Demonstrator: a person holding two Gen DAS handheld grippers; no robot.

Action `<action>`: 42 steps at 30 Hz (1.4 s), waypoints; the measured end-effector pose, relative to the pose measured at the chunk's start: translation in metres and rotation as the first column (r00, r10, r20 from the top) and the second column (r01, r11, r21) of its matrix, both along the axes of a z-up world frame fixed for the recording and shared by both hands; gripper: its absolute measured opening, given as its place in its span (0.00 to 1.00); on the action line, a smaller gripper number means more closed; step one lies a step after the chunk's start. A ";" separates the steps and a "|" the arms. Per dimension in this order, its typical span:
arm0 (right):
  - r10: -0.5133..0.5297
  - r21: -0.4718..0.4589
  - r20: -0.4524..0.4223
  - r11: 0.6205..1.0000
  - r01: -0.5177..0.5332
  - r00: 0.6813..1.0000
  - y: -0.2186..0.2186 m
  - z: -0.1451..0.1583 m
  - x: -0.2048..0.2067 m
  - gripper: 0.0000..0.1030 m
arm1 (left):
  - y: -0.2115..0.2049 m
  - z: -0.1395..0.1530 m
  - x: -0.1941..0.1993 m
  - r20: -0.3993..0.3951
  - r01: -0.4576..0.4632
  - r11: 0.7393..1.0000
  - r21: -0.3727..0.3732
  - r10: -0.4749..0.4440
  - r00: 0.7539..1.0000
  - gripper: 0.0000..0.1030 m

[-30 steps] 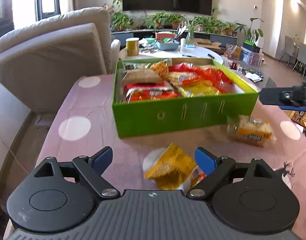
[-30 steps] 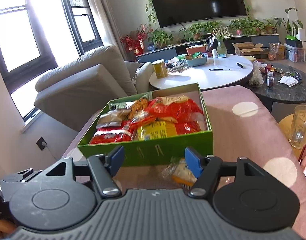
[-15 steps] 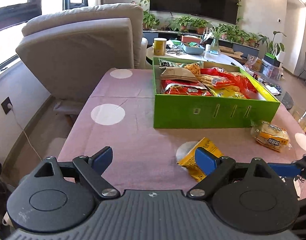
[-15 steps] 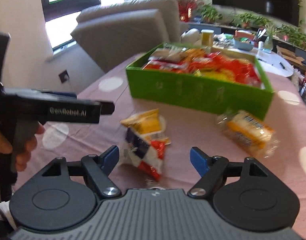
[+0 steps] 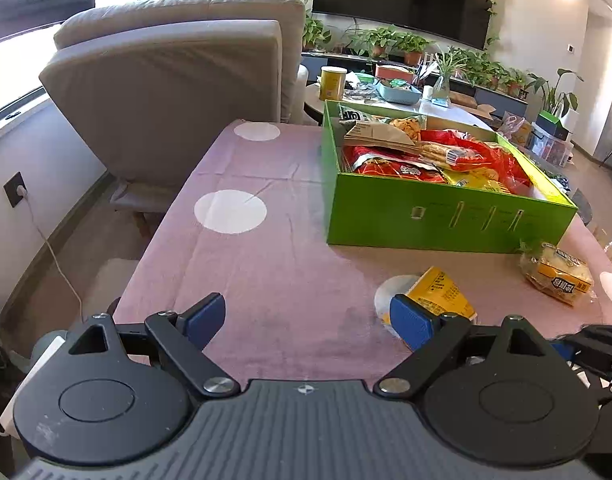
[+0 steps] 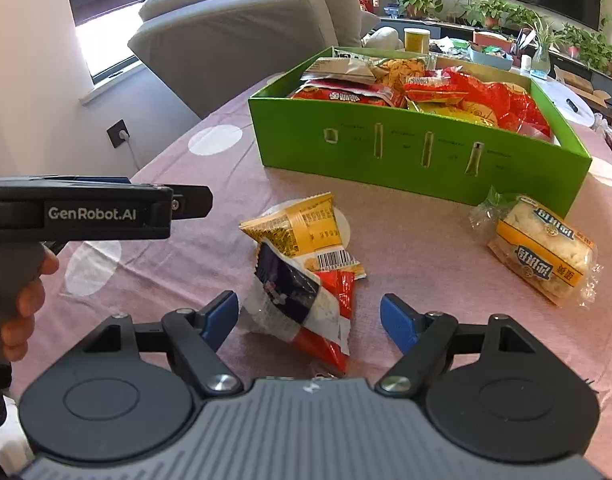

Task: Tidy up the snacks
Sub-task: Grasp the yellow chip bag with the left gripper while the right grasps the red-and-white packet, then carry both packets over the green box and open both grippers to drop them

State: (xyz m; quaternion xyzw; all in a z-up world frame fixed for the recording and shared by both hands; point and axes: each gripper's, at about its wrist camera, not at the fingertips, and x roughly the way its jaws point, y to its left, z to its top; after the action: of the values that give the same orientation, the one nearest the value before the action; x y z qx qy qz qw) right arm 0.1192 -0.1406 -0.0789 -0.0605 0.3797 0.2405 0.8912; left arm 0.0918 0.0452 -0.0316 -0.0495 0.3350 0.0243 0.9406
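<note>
Packets first: we're lining up the right gripper [image 6: 310,318] w/ jaws part-open around the red-white pack [image 6: 301,312], pads not yet pressing; jaws have just been closing a bit. It's lying on the table [image 6: 418,248], partly on the yellow pack [image 6: 306,236], w/ the bread pack [image 6: 546,248] further right, all in front of the green box [image 6: 418,152]. We're thinking: pinch only the top pack mid-body, lift clear before swinging to the box. Left gripper [image 5: 308,316] is hanging wide & empty over bare cloth, so we're keeping it out of the way.
</note>
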 end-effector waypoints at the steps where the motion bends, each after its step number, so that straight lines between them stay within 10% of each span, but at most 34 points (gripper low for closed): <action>1: 0.002 0.004 -0.001 1.000 -0.002 1.000 -0.001 0.000 0.000 0.62 | 0.000 0.000 0.000 0.000 -0.002 1.000 0.000 0.002 1.000 0.86; 16: -0.179 0.037 0.136 0.984 0.176 0.974 -0.050 0.028 0.002 0.61 | -0.045 -0.002 0.003 -0.067 0.151 0.985 -0.086 -0.157 0.985 0.87; 23: -0.240 0.098 0.185 0.970 0.225 0.953 -0.073 0.045 0.003 0.61 | -0.070 -0.011 0.036 -0.139 0.063 0.985 -0.159 -0.086 0.986 0.82; 33: -0.231 0.152 0.159 0.966 0.208 0.960 -0.084 0.038 0.005 0.61 | -0.097 -0.017 0.053 -0.115 0.133 0.989 0.069 -0.125 0.985 0.59; 42: -0.237 0.172 0.144 0.962 0.211 0.961 -0.087 0.034 0.008 0.61 | -0.092 -0.010 0.033 -0.069 0.205 0.977 0.051 -0.202 0.977 0.43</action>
State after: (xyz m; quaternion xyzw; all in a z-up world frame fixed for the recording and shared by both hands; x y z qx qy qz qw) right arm 0.1276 -0.2276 -0.0446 0.0332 0.2902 0.1608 0.9428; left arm 0.1250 -0.0466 -0.0420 0.0130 0.3670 -0.0610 0.9281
